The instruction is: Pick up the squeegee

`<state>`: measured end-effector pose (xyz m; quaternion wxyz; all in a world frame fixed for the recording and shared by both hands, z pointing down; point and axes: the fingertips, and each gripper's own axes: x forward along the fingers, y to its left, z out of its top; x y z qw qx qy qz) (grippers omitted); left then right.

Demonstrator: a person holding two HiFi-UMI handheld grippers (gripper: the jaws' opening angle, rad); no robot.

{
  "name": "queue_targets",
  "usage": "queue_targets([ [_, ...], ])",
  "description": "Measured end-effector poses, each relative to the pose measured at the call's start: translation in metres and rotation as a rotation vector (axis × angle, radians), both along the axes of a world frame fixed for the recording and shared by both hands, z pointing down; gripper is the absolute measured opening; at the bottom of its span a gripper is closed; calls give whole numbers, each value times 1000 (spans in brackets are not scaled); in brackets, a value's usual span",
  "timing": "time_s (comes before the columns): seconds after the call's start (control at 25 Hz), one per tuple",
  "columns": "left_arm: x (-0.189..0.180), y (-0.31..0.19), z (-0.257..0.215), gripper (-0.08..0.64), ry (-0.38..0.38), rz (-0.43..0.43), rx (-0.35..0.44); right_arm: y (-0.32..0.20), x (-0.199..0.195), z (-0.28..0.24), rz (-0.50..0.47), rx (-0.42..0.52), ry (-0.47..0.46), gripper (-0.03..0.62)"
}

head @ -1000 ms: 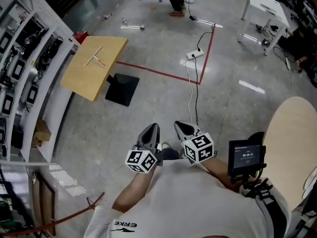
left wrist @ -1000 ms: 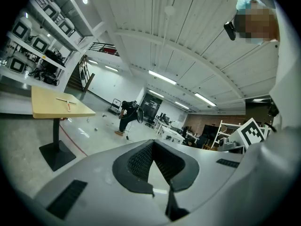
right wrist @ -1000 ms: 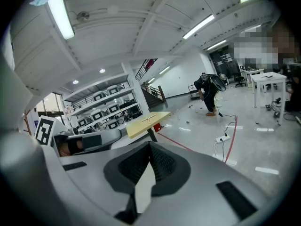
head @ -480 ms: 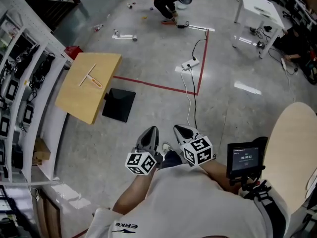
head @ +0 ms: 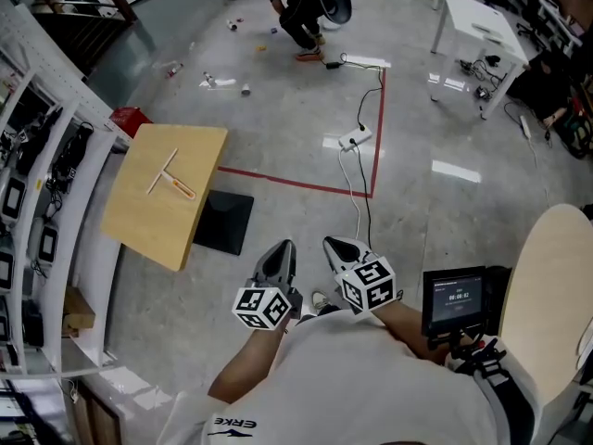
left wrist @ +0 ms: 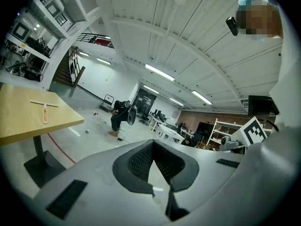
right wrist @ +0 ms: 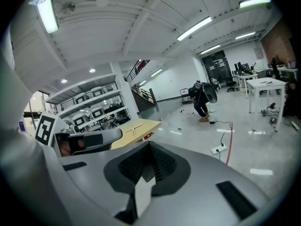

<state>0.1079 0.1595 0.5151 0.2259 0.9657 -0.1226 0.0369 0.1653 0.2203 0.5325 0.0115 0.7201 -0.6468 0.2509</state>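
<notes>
Left tongs (head: 281, 254) and right tongs (head: 337, 246) both closed, empty, held well apart from the squeegee (head: 170, 178) lying flat on the tabletop (head: 153, 222). Likely to shove the flat squeegee along, or off the edge, if brought in unopened.

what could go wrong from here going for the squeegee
1. The cable and power strip lie on the floor ahead; a foot could catch them.
2. The squeegee lies flat on the wooden table, so the jaws may push it along instead of gripping it.
3. The left gripper and right gripper are both shut and must open first.
</notes>
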Motion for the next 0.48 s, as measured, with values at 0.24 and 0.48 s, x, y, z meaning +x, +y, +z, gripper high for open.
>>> queue_targets([
  [0.24,6,-43,2,3,-7,17,0,-46,5,-2,6,3,11,0],
  [0.48,-1,-41,1,3,1,4,-27,-45,-1,-5,-6,-16,17,0],
])
